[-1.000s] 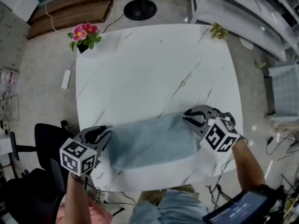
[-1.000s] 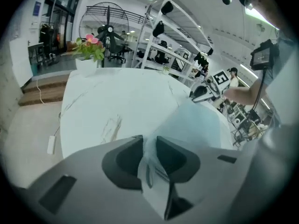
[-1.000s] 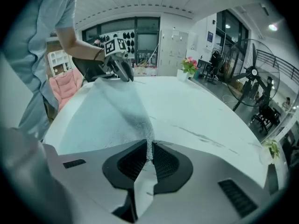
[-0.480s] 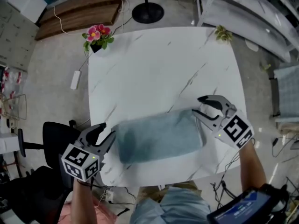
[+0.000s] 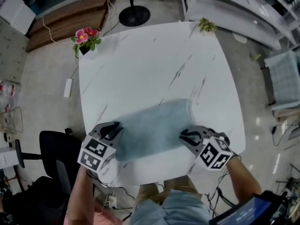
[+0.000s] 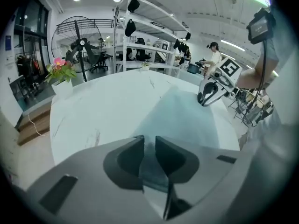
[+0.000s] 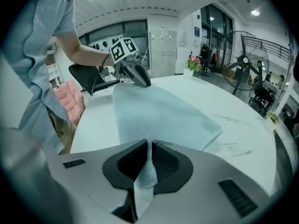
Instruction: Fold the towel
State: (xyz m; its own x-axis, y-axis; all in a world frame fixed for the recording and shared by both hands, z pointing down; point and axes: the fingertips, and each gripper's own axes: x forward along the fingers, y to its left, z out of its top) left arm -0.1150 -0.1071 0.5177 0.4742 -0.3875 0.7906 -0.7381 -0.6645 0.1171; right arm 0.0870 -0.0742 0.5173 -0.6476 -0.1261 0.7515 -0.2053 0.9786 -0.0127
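A light blue towel lies folded flat on the white marble table, near its front edge. My left gripper sits at the towel's near left corner, and its jaws have just been closing onto the cloth. In the left gripper view the towel runs from between the pads toward the right gripper. My right gripper is at the near right corner; its jaws have just been closing too. A strip of towel is pinched between them, and the left gripper shows at the far end.
A pot of pink flowers stands at the table's far left corner and a small plant at the far right corner. A black chair stands left of the table, a round stand base behind it, and metal shelving to the right.
Both grippers opened and came off the towel's ends. They then moved toward me to its near corners and closed on the cloth. The towel lies as flat as before.
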